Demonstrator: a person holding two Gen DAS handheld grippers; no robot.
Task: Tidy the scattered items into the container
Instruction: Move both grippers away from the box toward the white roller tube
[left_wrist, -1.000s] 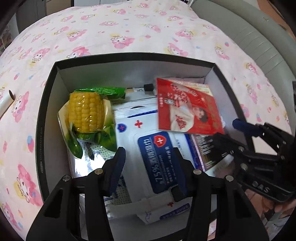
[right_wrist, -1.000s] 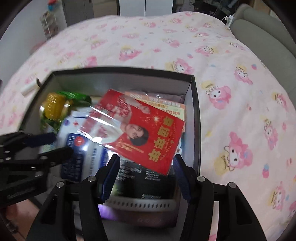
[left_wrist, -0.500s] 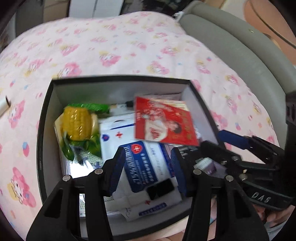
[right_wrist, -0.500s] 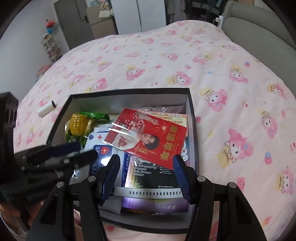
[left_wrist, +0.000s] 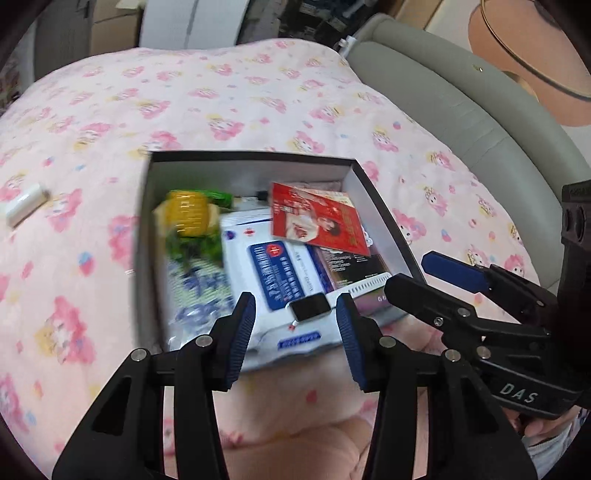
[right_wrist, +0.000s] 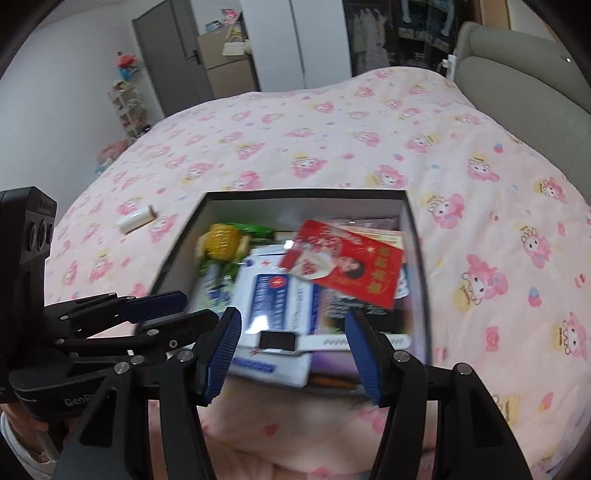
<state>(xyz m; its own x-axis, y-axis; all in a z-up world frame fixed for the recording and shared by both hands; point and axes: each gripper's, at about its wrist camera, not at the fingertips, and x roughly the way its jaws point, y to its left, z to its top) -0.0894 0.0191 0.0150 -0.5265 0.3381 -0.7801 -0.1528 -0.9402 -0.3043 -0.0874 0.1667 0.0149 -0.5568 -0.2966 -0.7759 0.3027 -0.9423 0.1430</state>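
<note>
both tongs (left_wrist: 295, 325) (right_wrist: 291, 343) tilt down, empty, over box (left_wrist: 384, 218).

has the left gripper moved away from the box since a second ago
Yes. The left gripper has pulled back and up from the box: a second ago its fingertips hung over the contents, now they frame the near edge.

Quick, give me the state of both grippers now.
Left gripper: open, holding nothing, above the box.
Right gripper: open, holding nothing.
</note>
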